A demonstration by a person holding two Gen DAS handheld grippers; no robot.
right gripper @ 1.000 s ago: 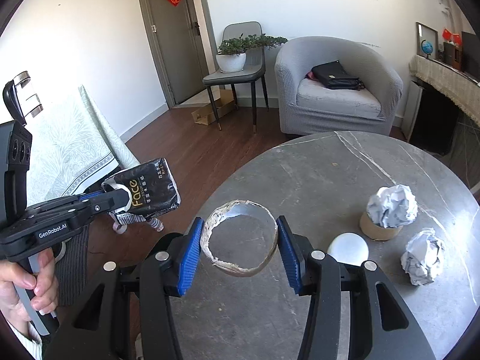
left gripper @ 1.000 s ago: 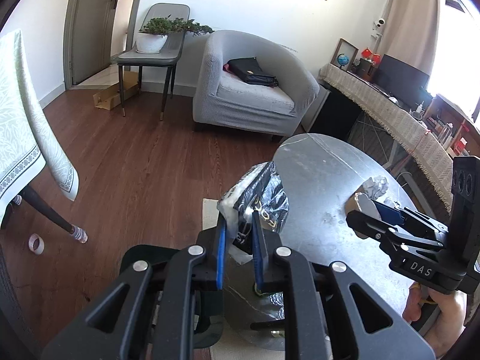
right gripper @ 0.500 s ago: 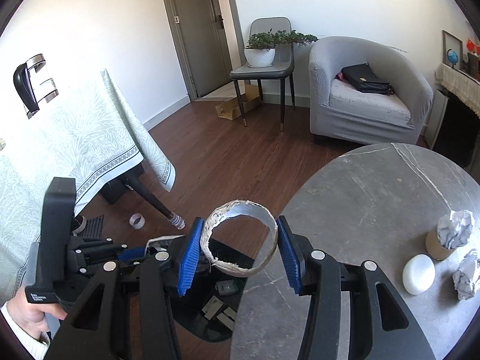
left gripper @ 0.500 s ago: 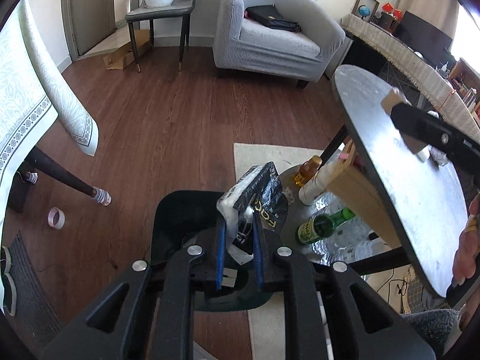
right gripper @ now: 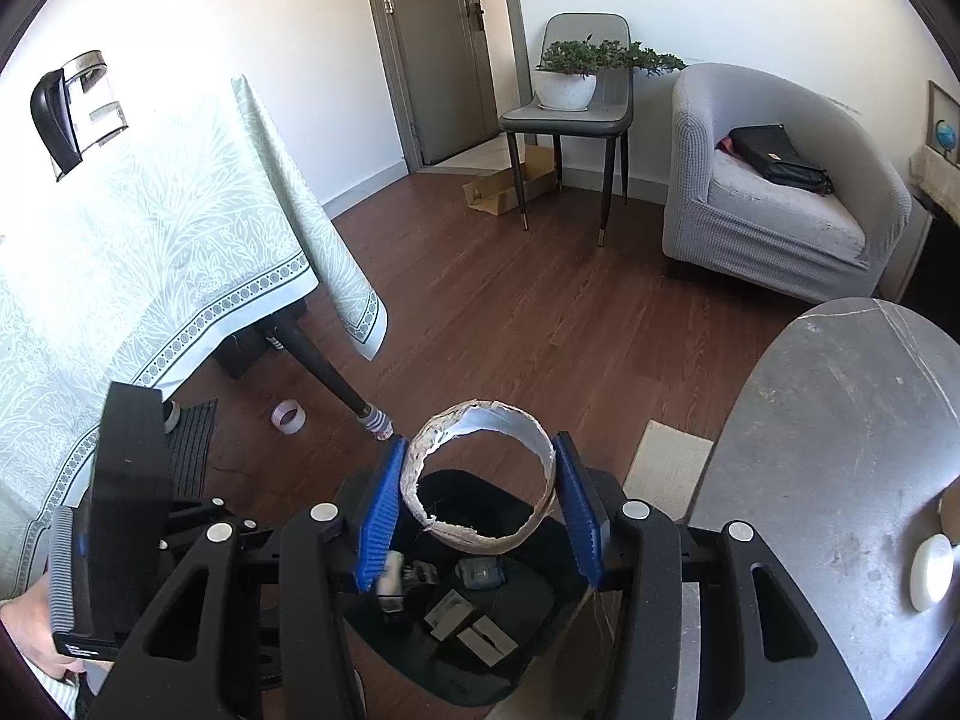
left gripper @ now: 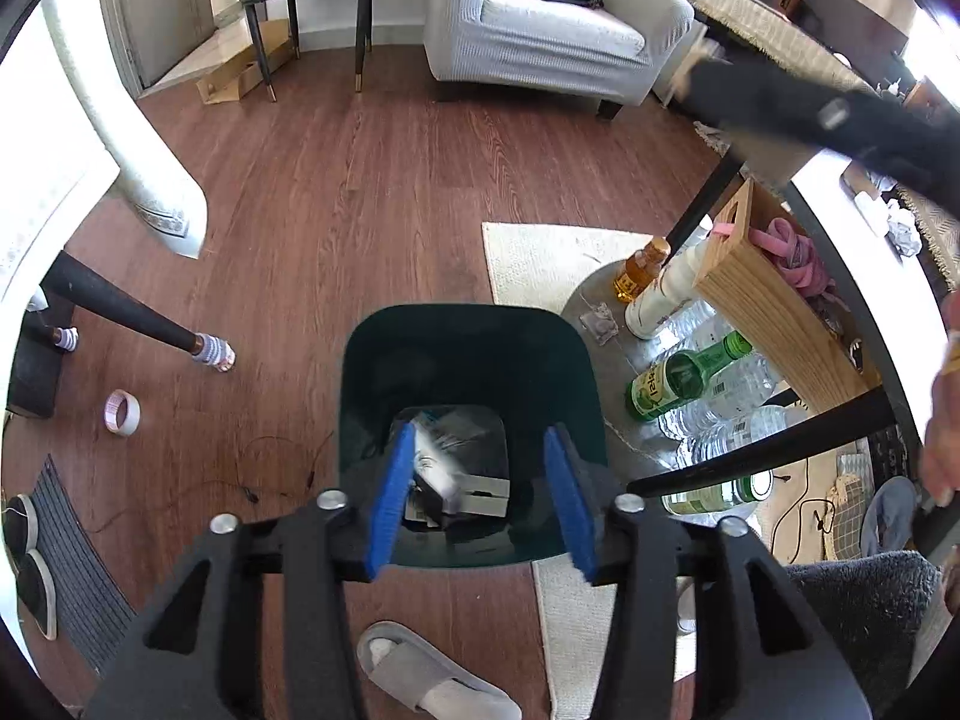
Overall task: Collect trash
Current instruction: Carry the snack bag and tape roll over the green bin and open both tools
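Observation:
My left gripper (left gripper: 480, 498) is open above the dark green trash bin (left gripper: 462, 330). The black-and-silver packet (left gripper: 435, 459) is blurred between the fingers, dropping into the bin onto other scraps. My right gripper (right gripper: 477, 501) is shut on a torn cardboard tape ring (right gripper: 480, 486) and holds it over the same bin (right gripper: 480, 678), beside the round grey table (right gripper: 840, 420). The left gripper's body (right gripper: 120, 510) shows at the left of the right wrist view.
A tape roll (left gripper: 123, 412), a slipper (left gripper: 432, 678) and a cloth-covered table's leg (left gripper: 126, 315) are on the wood floor. Bottles (left gripper: 684, 372) and a wooden box (left gripper: 774, 294) sit under the round table. A white egg-shaped object (right gripper: 930, 564) lies on it.
My left gripper swung down over the bin and opened, letting go of the packet. My right gripper moved left off the table to above the bin, still holding the ring.

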